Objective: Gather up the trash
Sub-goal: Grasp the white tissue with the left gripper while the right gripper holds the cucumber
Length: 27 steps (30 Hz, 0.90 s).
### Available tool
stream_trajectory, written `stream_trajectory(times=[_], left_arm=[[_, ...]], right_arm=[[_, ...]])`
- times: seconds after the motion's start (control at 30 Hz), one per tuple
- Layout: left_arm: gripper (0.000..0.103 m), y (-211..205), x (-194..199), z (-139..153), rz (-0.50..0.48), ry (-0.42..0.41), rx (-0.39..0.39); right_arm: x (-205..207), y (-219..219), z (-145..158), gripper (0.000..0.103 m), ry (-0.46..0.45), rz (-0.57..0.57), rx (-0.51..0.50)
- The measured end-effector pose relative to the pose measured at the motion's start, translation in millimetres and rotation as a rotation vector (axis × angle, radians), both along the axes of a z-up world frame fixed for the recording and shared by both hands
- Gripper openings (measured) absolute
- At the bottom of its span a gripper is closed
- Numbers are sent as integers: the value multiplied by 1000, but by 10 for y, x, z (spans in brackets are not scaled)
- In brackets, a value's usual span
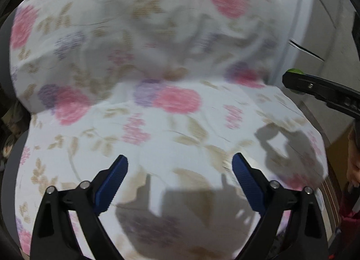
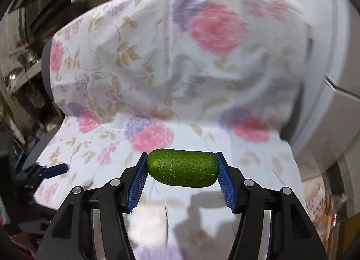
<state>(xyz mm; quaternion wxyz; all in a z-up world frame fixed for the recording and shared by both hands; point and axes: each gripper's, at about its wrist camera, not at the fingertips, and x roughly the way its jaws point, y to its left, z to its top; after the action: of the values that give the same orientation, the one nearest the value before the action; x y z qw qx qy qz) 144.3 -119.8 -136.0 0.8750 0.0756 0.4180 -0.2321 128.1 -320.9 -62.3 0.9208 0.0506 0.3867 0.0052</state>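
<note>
Right tool clamped on a cucumber piece above the flowered cloth; left tool apart and empty.

Right wrist view: right tool (image 2: 181, 171) grips a short green cucumber piece (image 2: 182, 168) end to end, both blue pads pressed on its ends, the piece lying crosswise and clear of the cloth. Below and behind lies a white cloth with pink and purple flowers (image 2: 157, 68), draped over a rounded shape and spreading flat toward the camera; what it covers cannot be told. Left tool (image 2: 48, 171) shows at the left edge, blurred. Left wrist view: left tool (image 1: 180, 165) stands wide apart over the cloth (image 1: 157, 125), nothing between its pads. Right tool's dark finger (image 1: 315, 89) enters from the right, a sliver of green at its tip.
</note>
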Motion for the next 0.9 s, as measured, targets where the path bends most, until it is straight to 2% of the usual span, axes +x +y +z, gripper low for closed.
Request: stream_trajectory(times=[0.03, 0.07, 0.1, 0.2, 0.3, 0.43, 0.53, 0.57, 0.6, 0.67, 0.77, 0.9], left_arm=[[74, -48, -45, -11, -22, 8, 0], [62, -159, -141, -37, -71, 26, 0], [55, -223, -198, -63, -100, 37, 2], [54, -474, -366, -161, -172, 51, 31], [60, -676, -398, -242, -174, 51, 56], [60, -893, -357, -374, -176, 49, 131], [47, -936, -341, -480, -178, 77, 155], [38, -948, -338, -518, -183, 85, 160], [23, -946, -336, -539, -187, 85, 156], [4, -901, -324, -503, -180, 71, 139], [3, -757, -305, -313, -175, 91, 26], [3, -549, -468, 102, -150, 28, -60]], right_arm=[[-144, -51, 3, 59, -8, -17, 9], [-233, -89, -2, 59, -15, -28, 18], [-377, -152, -3, 59, -23, -45, 26], [-589, -241, -48, 59, -23, -78, 34], [-750, -355, -61, 59, -21, -98, 40], [-854, -459, -76, 59, -26, -121, 48], [-923, -516, -74, 59, -33, -132, 55], [-944, -532, -72, 59, -34, -136, 57], [-965, -545, -69, 59, -35, -142, 59], [-1008, -560, -55, 59, -40, -151, 63], [-1099, -556, 20, 59, -61, -157, 58], [-1223, -485, 123, 59, -89, -155, 46]])
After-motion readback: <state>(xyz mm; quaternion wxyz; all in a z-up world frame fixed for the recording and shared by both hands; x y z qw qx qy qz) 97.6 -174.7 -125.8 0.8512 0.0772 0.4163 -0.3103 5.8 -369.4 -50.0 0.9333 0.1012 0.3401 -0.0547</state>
